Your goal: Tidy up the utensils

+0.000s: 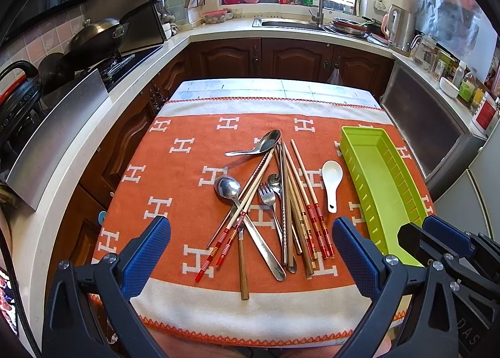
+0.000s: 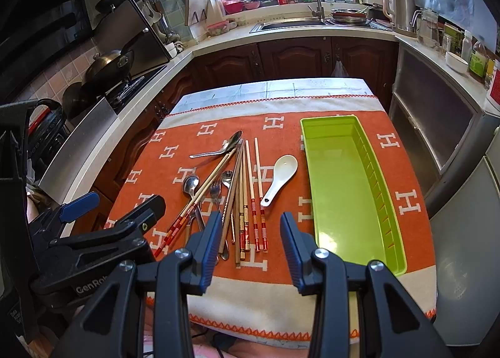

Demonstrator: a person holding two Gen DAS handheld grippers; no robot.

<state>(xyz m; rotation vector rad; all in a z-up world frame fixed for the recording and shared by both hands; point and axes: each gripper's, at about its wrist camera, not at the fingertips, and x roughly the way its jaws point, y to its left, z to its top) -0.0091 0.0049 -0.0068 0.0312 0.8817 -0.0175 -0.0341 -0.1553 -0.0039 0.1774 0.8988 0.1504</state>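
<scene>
Utensils lie heaped on an orange towel (image 1: 175, 176): chopsticks (image 1: 300, 201), metal spoons (image 1: 228, 187) and a fork (image 1: 267, 197) crossing each other. Just beside the heap rests a white ceramic spoon (image 1: 332, 184), and beyond it a green tray (image 2: 340, 170). Left gripper (image 1: 251, 251) hovers spread wide, holding nothing. Right gripper (image 2: 250, 233) hovers partly spread, also holding nothing.

Left gripper (image 1: 251, 244) agape, right gripper (image 2: 250, 234) agape
</scene>
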